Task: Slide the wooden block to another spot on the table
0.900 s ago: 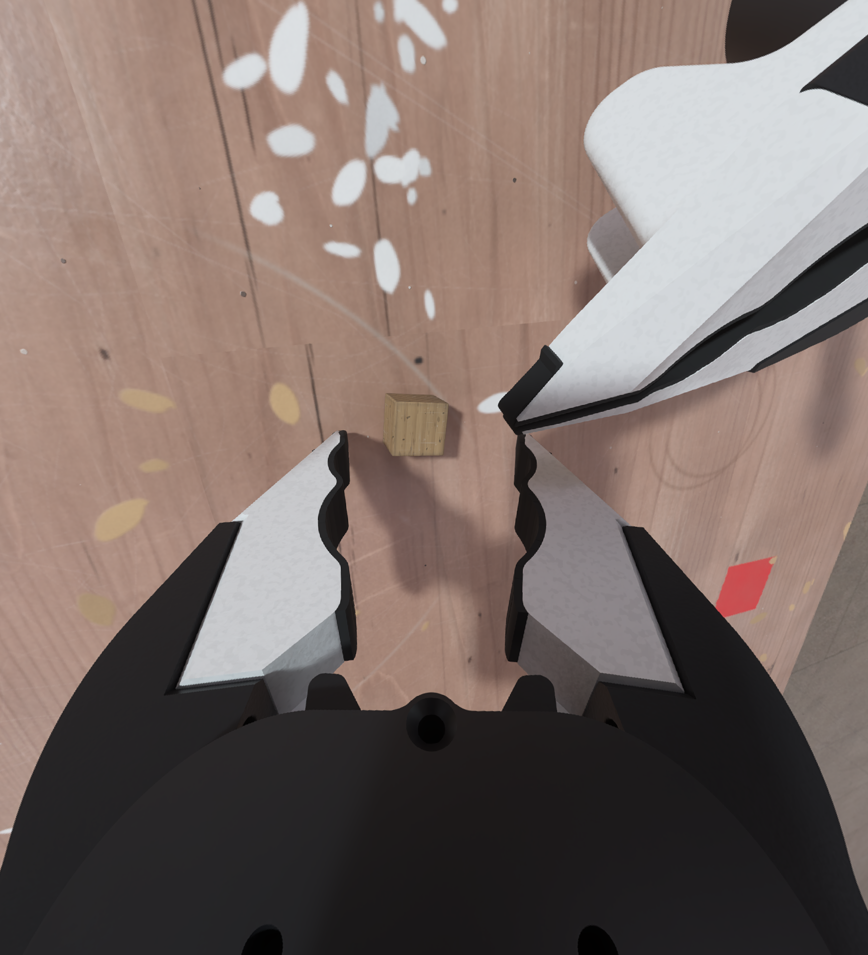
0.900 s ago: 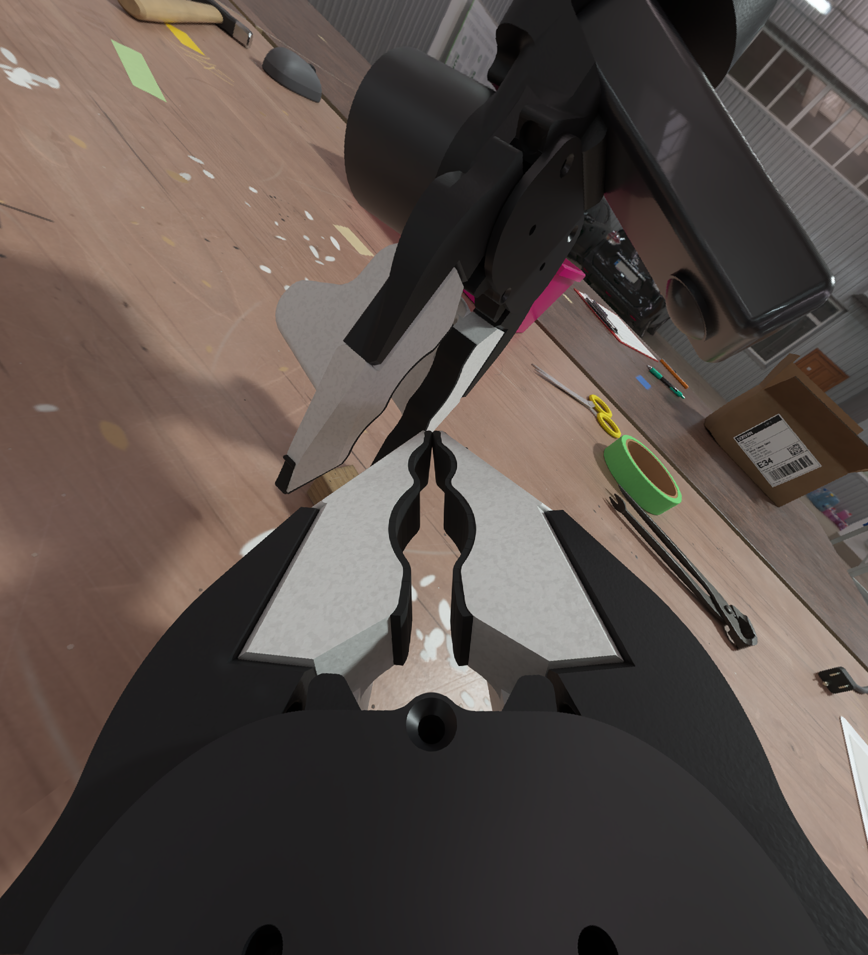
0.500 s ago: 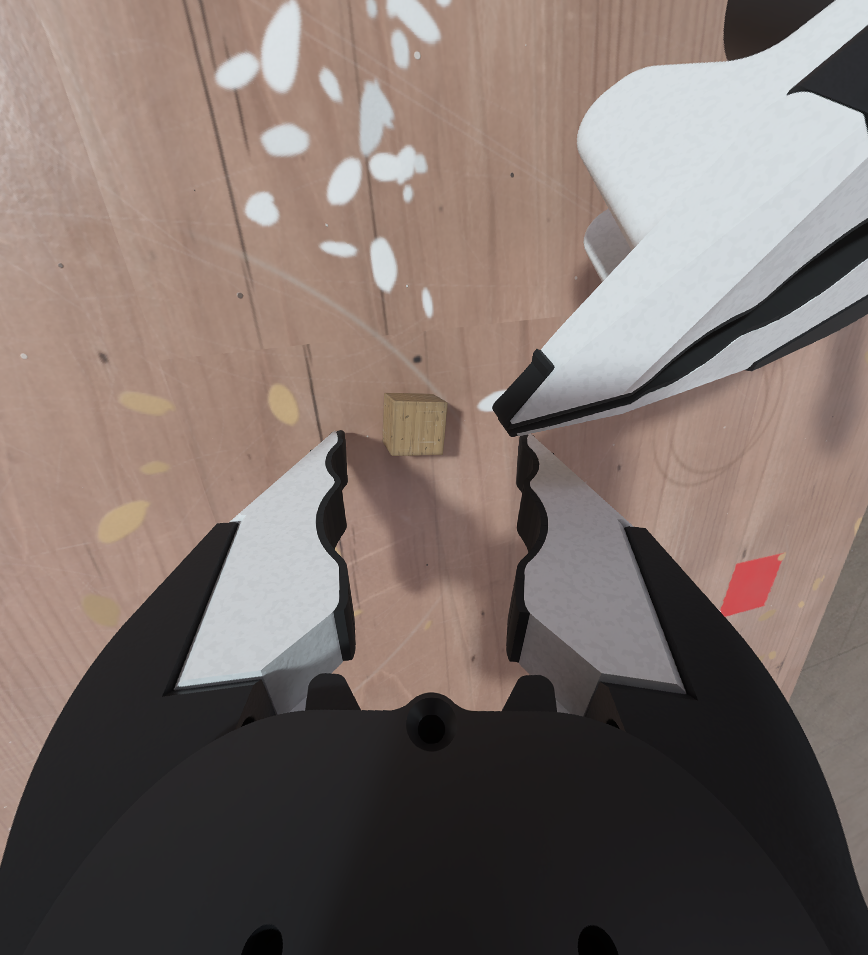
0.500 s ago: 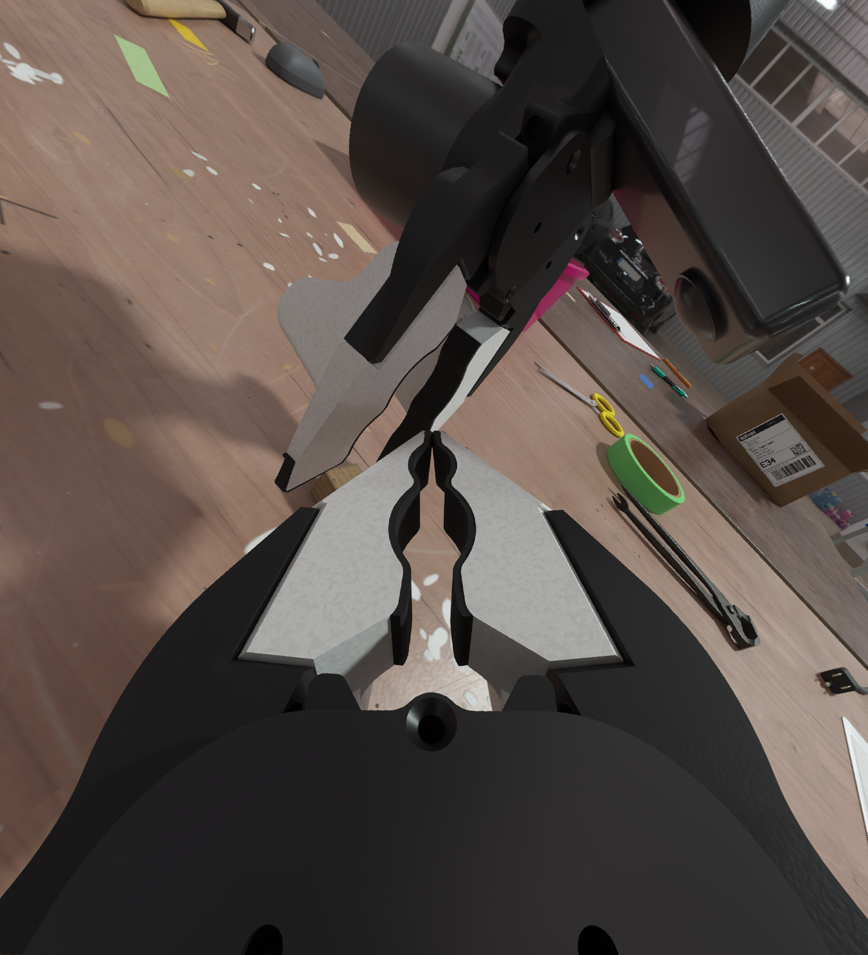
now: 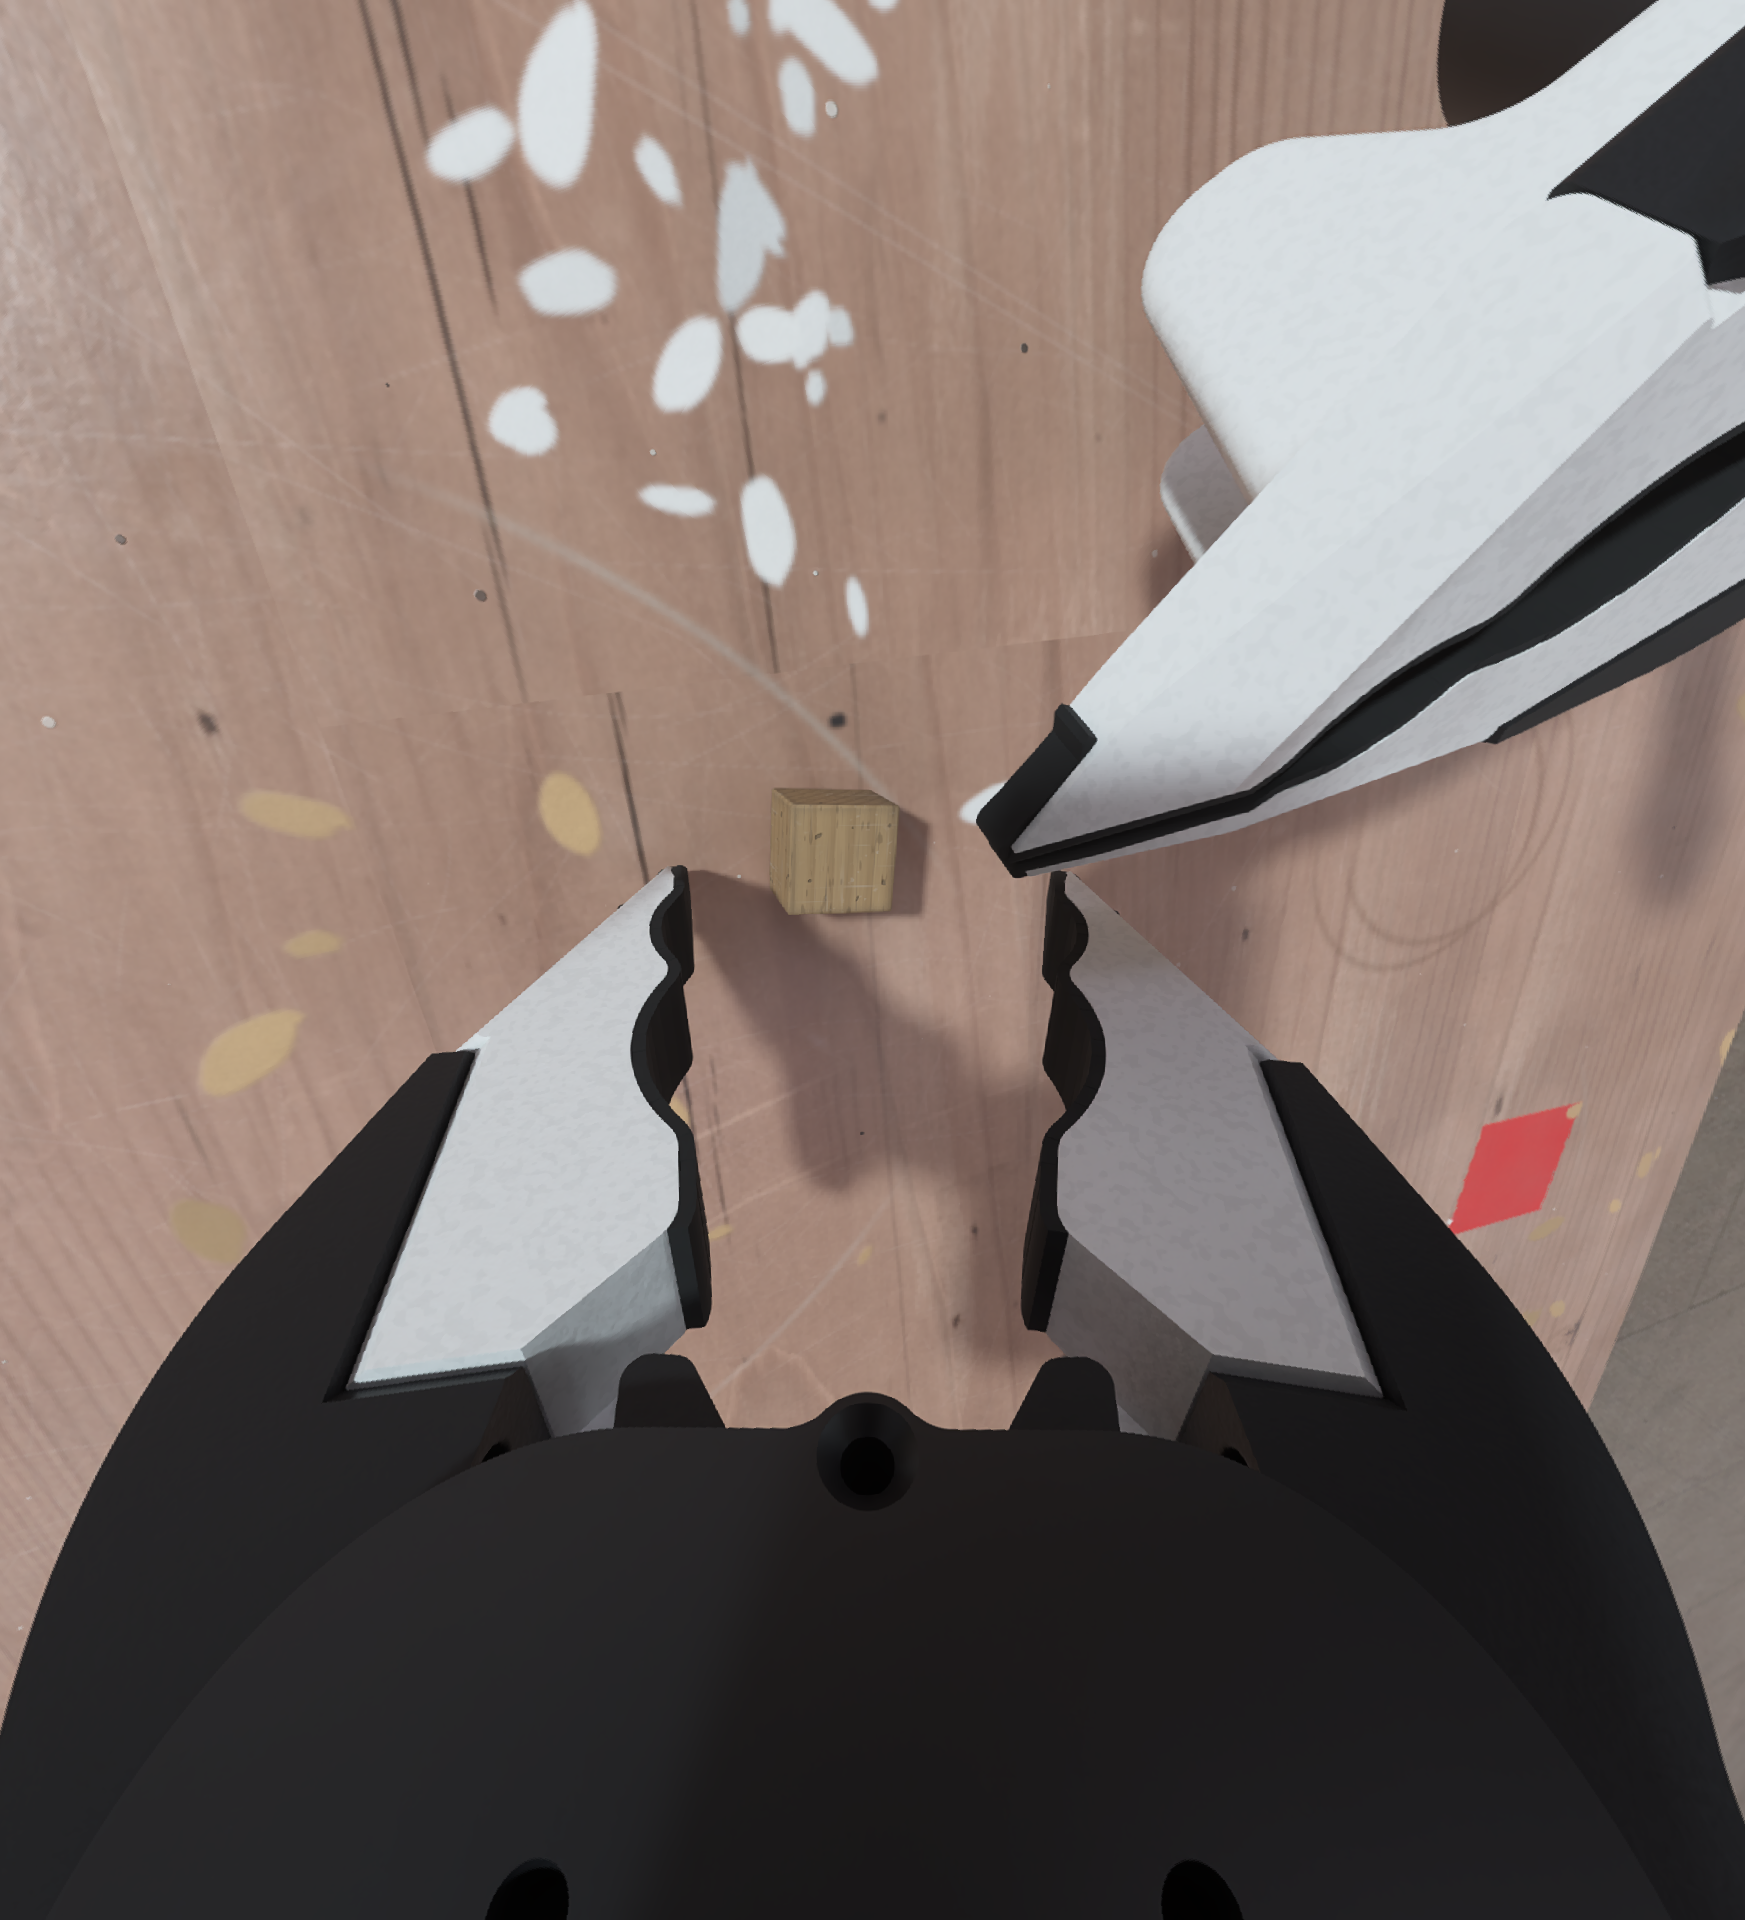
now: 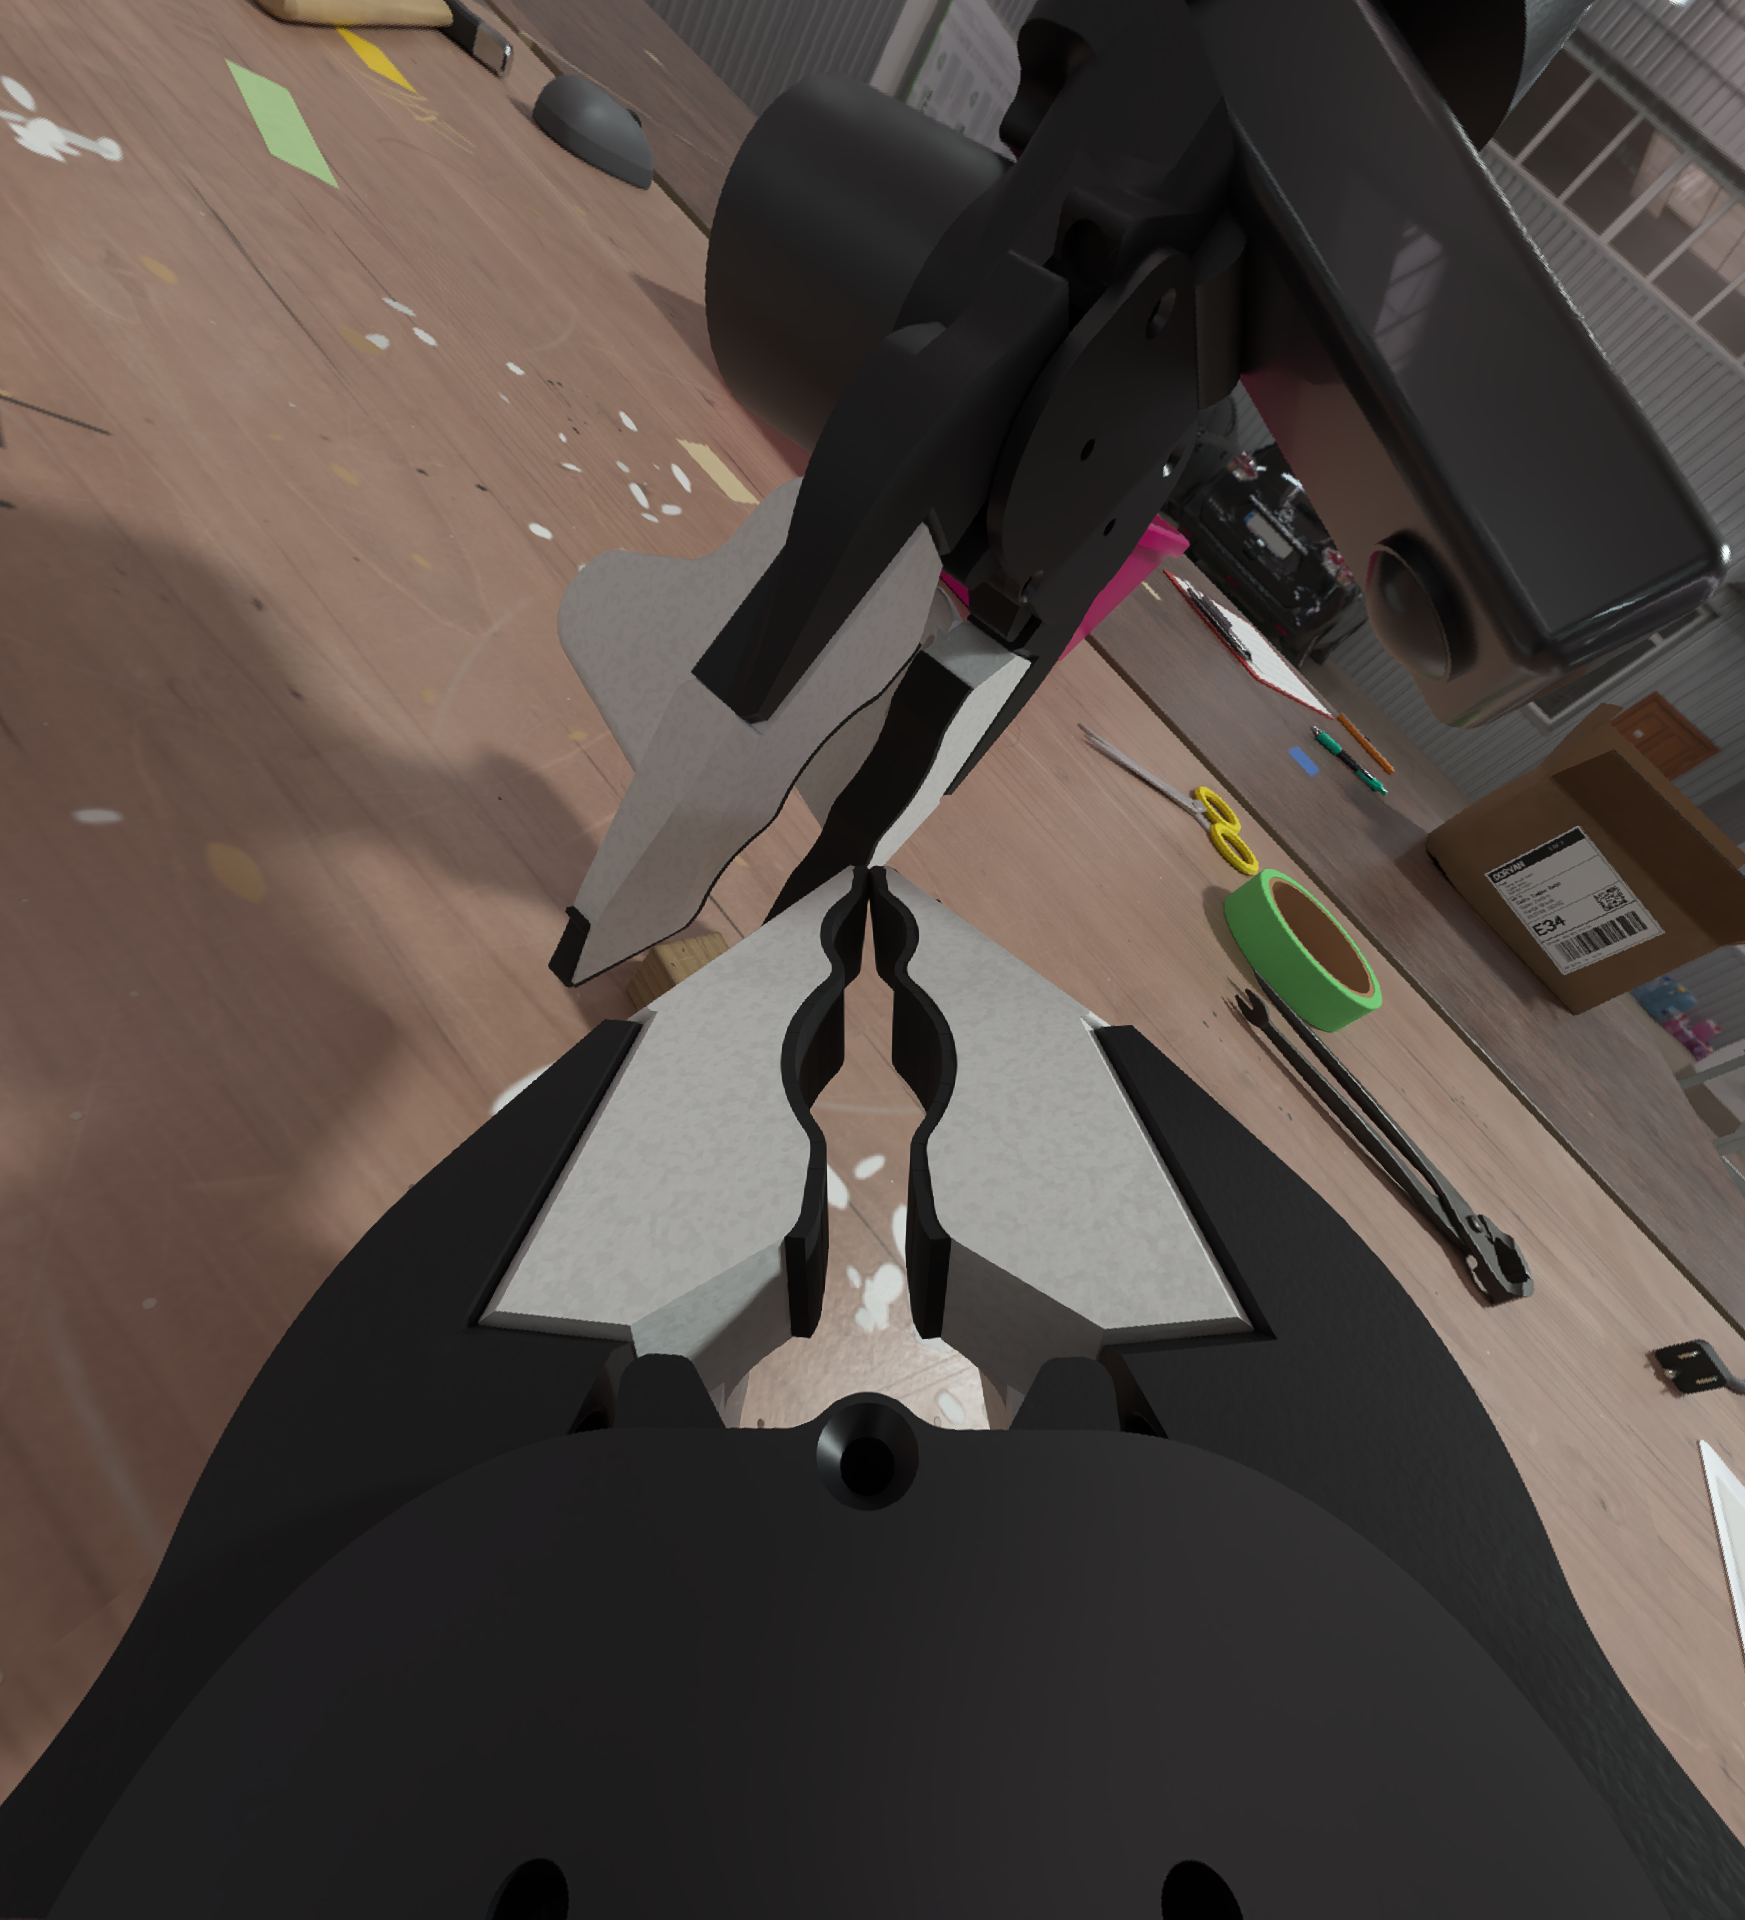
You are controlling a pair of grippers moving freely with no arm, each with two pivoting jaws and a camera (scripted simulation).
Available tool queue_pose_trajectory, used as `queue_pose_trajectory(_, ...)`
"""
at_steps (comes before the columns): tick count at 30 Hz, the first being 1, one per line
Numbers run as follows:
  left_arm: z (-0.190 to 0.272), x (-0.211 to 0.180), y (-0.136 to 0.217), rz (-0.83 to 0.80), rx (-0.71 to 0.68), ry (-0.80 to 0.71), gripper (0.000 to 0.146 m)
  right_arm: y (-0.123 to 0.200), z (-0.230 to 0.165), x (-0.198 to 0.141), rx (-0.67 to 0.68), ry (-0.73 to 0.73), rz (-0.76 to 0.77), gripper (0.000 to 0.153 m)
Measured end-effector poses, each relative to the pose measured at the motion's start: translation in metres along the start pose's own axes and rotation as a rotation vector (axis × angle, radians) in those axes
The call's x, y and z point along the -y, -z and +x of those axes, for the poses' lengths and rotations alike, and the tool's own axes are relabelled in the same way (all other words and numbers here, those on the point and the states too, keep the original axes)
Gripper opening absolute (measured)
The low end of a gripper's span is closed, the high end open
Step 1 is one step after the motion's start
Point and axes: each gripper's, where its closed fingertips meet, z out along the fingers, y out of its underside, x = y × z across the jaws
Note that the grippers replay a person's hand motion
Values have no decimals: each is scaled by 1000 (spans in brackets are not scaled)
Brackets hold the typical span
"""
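Observation:
A small light wooden block [image 5: 834, 864] lies on the brown table [image 5: 224, 520]. My left gripper [image 5: 866, 878] is open and hovers over it, the block showing just beyond and between its fingertips. My right gripper [image 5: 1003, 847] comes in from the upper right, shut and empty, its tip a short way right of the block and apart from it. In the right wrist view my right gripper [image 6: 868, 878] is shut, the left gripper [image 6: 951, 520] hangs close in front, and only a corner of the block [image 6: 679, 961] shows under its finger.
White and yellow paint flecks and a red diamond mark [image 5: 1512, 1164] dot the table; its edge [image 5: 1730, 987] runs at the right. Green tape roll [image 6: 1304, 961], yellow scissors [image 6: 1223, 826], black tongs [image 6: 1387, 1143], a cardboard box [image 6: 1616, 862] and a grey dome [image 6: 593, 130] lie farther off.
My right gripper's tip has crept slightly left toward the block. The block and my left gripper have barely moved.

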Motion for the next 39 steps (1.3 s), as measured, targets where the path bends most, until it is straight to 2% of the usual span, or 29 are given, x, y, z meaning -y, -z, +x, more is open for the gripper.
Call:
queue_pose_trajectory(2,1,0,1,1,-4,-1,68,-1,0,-1,2,1,-5,0)
queue_pose_trajectory(4,1,-1,0,-5,10,-18,61,-1,0,-2,1,6,-12,0)
queue_pose_trajectory(5,0,-2,0,-13,28,-41,55,-1,0,-3,2,7,-17,0)
queue_pose_trajectory(7,-3,-1,-2,-23,54,-66,29,-1,-1,-3,4,6,-22,0)
queue_pose_trajectory(8,-4,0,-2,-22,63,-69,22,-1,-1,-3,5,6,-23,0)
queue_pose_trajectory(14,-7,4,-3,-12,92,-93,22,0,12,-9,-28,-12,-32,0)
queue_pose_trajectory(22,-7,4,-3,6,74,-96,22,11,64,-22,-117,-296,-4,1)
queue_pose_trajectory(25,-7,4,-2,11,69,-96,22,14,71,-30,-110,-365,-19,2)
queue_pose_trajectory(34,-8,5,-2,27,51,-78,22,12,31,-15,46,-176,5,0)
queue_pose_trajectory(39,-8,5,-2,27,55,-100,22,11,38,-19,18,-207,-14,0)
